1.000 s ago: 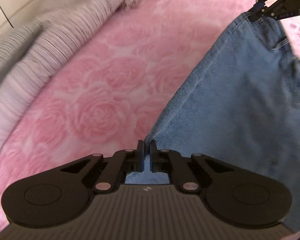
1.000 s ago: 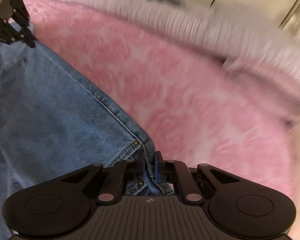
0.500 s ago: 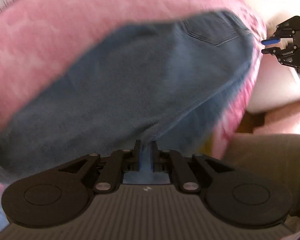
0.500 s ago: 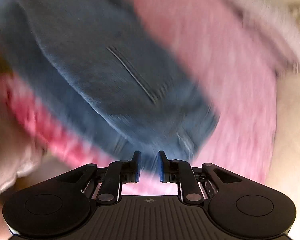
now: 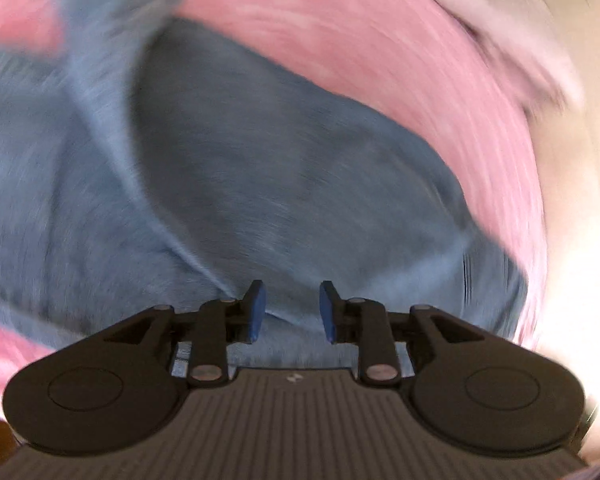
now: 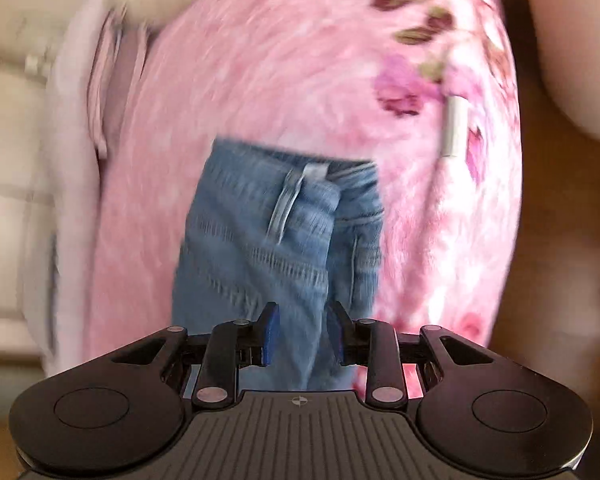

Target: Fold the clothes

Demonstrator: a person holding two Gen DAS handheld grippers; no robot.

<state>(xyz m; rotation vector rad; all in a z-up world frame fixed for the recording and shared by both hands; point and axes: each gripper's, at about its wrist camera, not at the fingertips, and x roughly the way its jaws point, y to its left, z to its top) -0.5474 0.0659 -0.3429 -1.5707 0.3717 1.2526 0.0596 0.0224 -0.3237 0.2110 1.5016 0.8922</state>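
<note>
Both tongs stand parted, jaws just opened, gripping nothing. Jeans (image 6: 276, 240) lie on the pink bedspread (image 6: 284, 60), folded. In the right wrist view their long axis runs straight away from the right tongs (image 6: 302, 336), near end passing between the pads without being pressed, waistband at the far end. In the blurred left wrist view the denim (image 5: 260, 168) spreads wide under and ahead of the left tongs (image 5: 288, 310), a fold edge slanting from far left down to them. Each pair sits at the cloth; which is nearer the next fold line I cannot tell. Belt loop (image 6: 286, 208) on far waistband.
</note>
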